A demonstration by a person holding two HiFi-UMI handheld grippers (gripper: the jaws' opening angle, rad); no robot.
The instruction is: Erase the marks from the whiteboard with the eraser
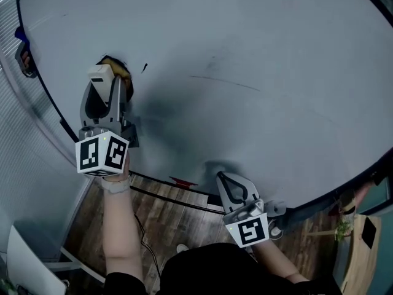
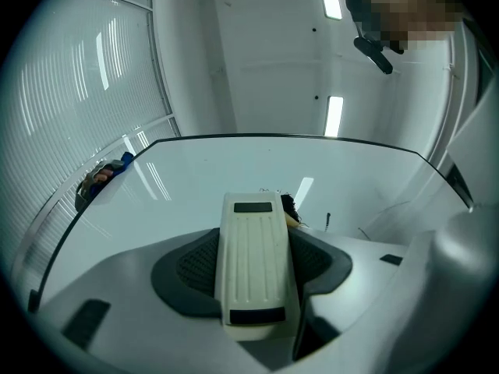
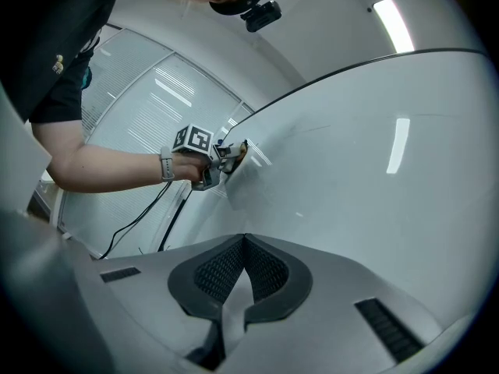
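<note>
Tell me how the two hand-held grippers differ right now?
The left hand-held gripper clamps a cream eraser; the right hand-held gripper is shut on nothing. The left one is up against the whiteboard; the right one sits lower, by the board's bottom edge. Both carry a cube with square markers.

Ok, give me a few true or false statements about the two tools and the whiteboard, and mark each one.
1. The left tool grips the cream plastic eraser between its jaws. True.
2. The right tool holds a marker. False: its jaws are together with nothing between them.
3. The eraser is at the right edge of the large white whiteboard. False: in the head view it is near the left edge.
4. A short black mark sits on the whiteboard just right of the eraser. True.
</note>
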